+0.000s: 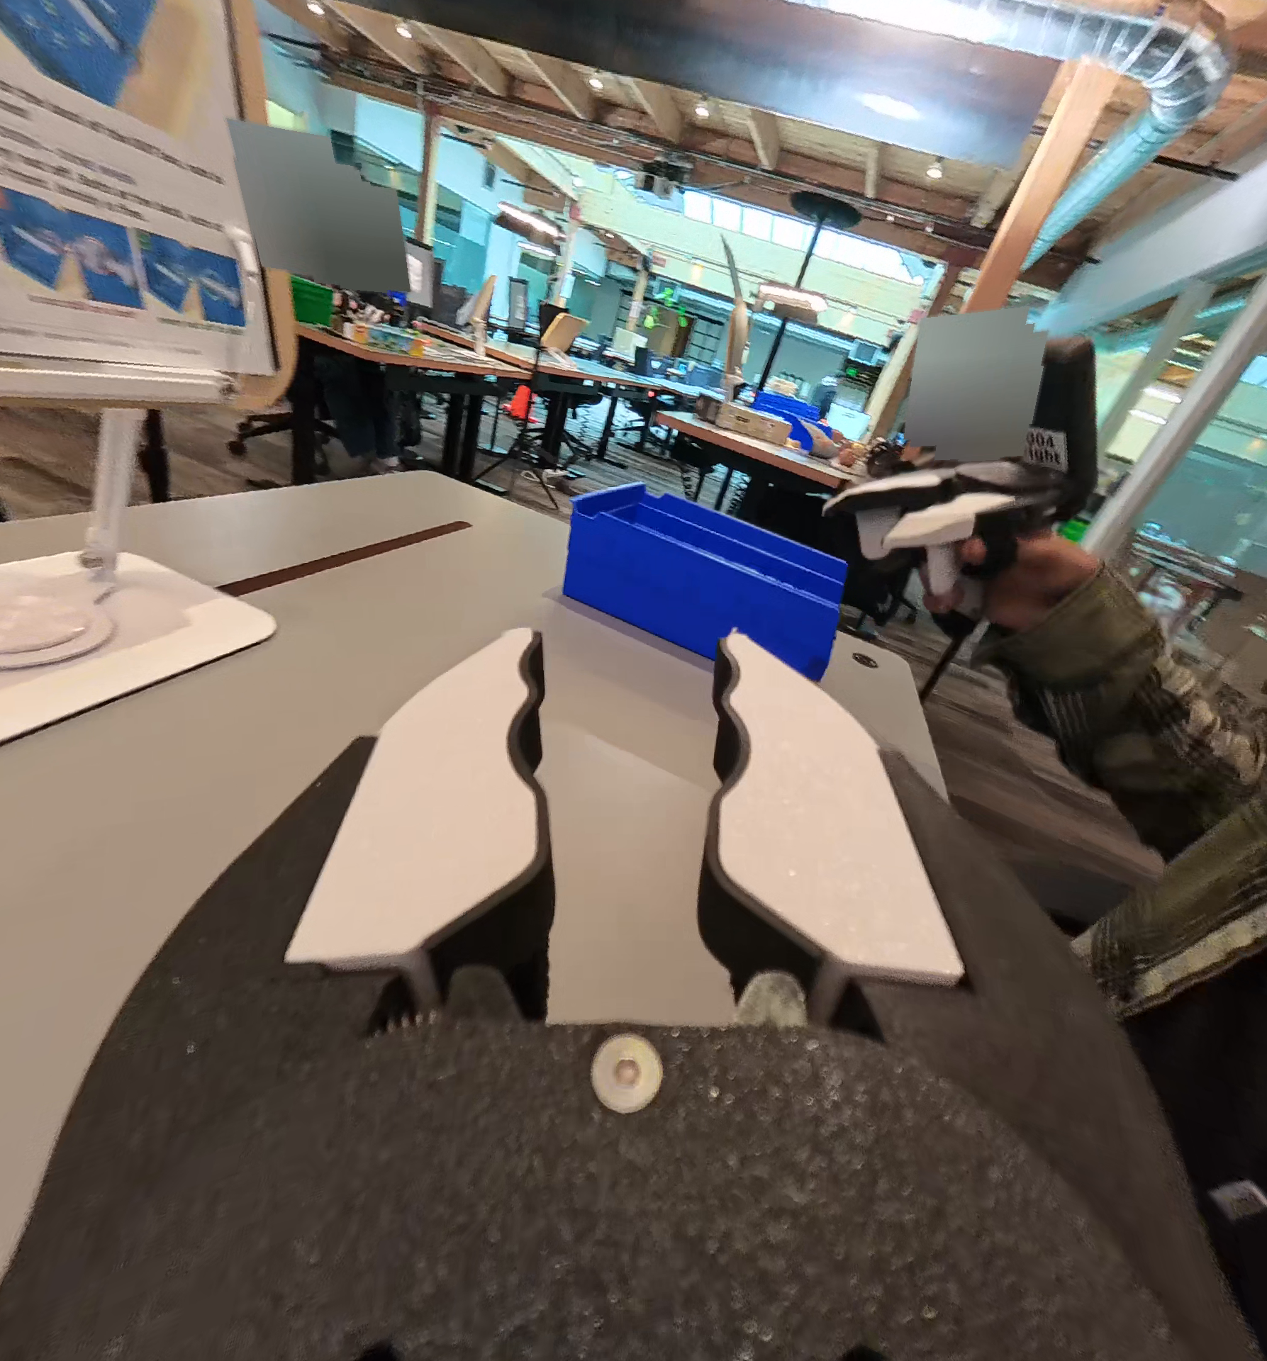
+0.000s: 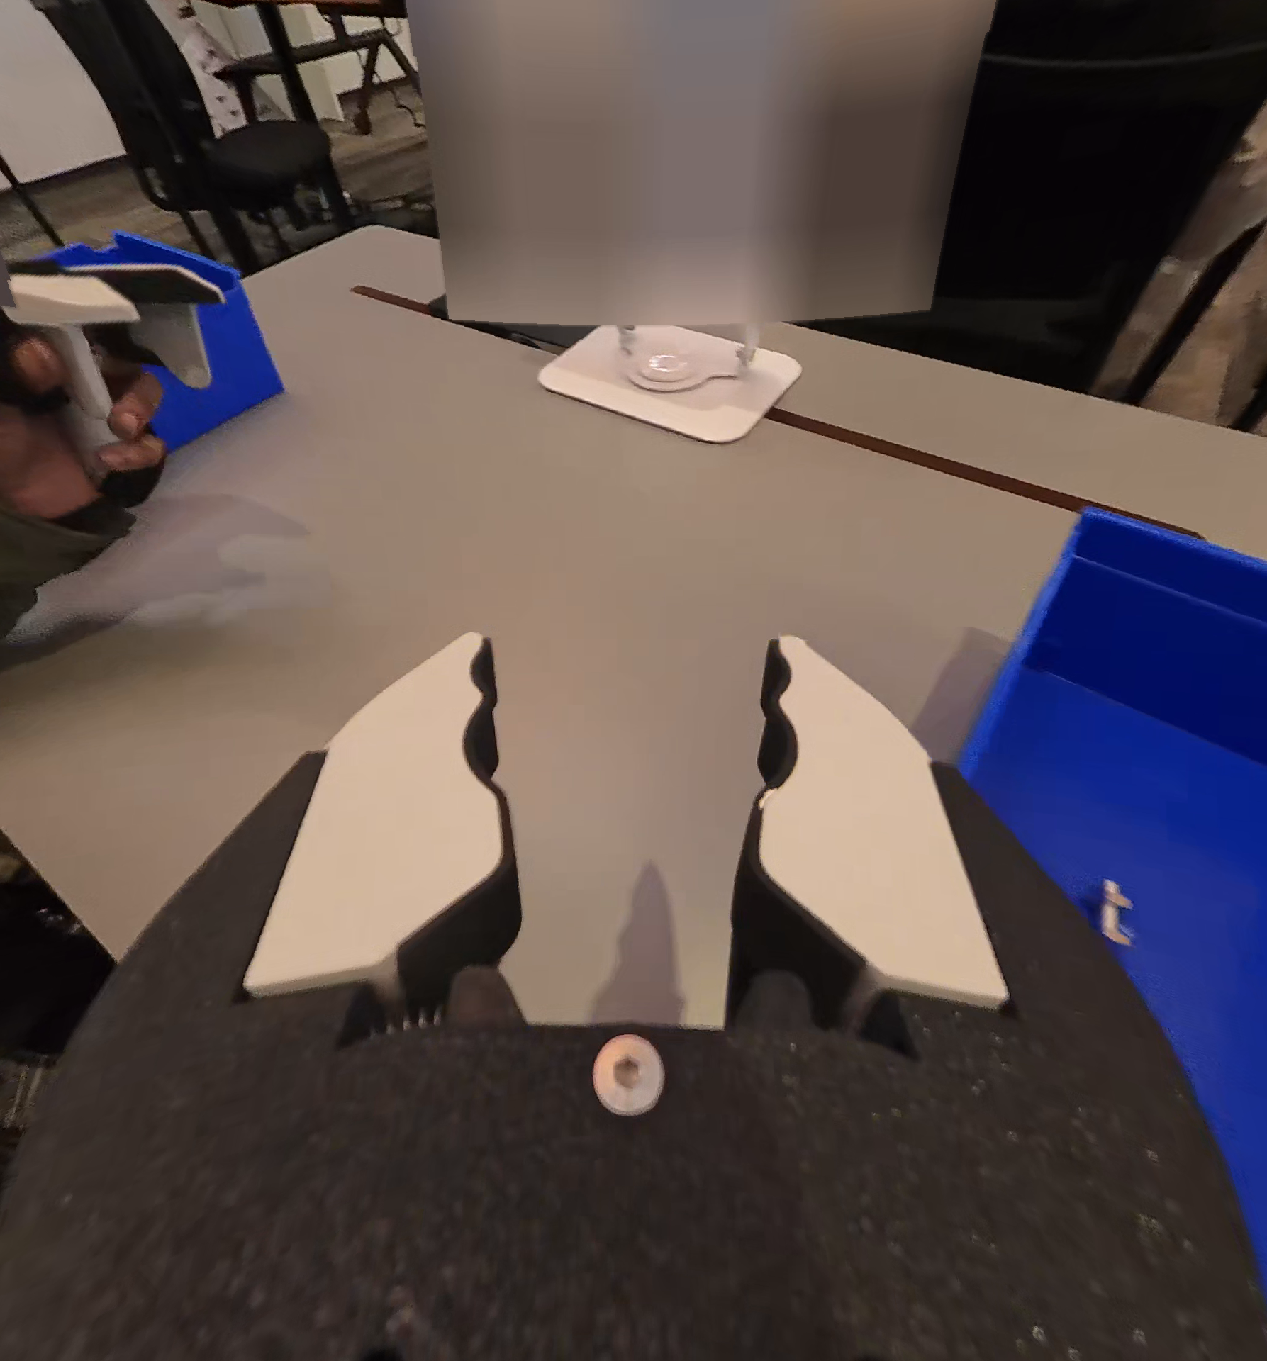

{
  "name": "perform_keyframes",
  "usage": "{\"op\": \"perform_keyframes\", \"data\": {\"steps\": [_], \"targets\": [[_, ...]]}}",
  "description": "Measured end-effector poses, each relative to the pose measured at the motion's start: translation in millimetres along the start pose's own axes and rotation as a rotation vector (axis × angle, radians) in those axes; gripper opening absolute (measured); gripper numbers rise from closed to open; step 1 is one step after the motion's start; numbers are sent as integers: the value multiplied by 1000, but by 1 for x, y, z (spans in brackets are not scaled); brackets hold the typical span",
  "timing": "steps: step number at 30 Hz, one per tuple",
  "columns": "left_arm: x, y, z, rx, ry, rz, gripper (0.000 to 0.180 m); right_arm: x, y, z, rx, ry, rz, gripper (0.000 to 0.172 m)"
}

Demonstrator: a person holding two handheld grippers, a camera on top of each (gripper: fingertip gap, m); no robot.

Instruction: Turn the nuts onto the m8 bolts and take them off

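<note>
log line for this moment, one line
left gripper: open, empty | right gripper: open, empty | blue bin ahead on table | nuts, bolts: not visible

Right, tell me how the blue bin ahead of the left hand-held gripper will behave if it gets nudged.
The blue bin looks like thin-walled rigid plastic, so probably stiff and light. Its flat base on the smooth grey table suggests it would slide rather than tip. Its contents are hidden, so its weight is uncertain.
</note>
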State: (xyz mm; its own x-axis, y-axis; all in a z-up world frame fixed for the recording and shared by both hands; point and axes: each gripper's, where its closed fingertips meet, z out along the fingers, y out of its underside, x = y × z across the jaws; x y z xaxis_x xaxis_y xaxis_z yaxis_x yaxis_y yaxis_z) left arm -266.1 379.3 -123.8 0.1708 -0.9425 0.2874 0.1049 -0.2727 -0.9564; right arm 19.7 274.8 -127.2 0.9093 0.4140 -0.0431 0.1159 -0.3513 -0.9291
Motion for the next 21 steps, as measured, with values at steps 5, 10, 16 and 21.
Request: {"op": "perform_keyframes", "data": {"steps": [5, 10, 16, 21], "targets": [[7, -29, -54, -1, -136, 15, 42, -25, 2, 29, 39, -102, 17, 69], [-5, -57, -138, -84, -381, 78, 41, -44, 5, 54, 28, -179, -29, 64], [-74, -74, -252, -355, -667, 97, 31, -62, 10, 83, -8, -250, -38, 65], [-131, -45, -295, -689, -660, 30, 28, -72, 11, 100, -35, -260, -51, 64]]}}
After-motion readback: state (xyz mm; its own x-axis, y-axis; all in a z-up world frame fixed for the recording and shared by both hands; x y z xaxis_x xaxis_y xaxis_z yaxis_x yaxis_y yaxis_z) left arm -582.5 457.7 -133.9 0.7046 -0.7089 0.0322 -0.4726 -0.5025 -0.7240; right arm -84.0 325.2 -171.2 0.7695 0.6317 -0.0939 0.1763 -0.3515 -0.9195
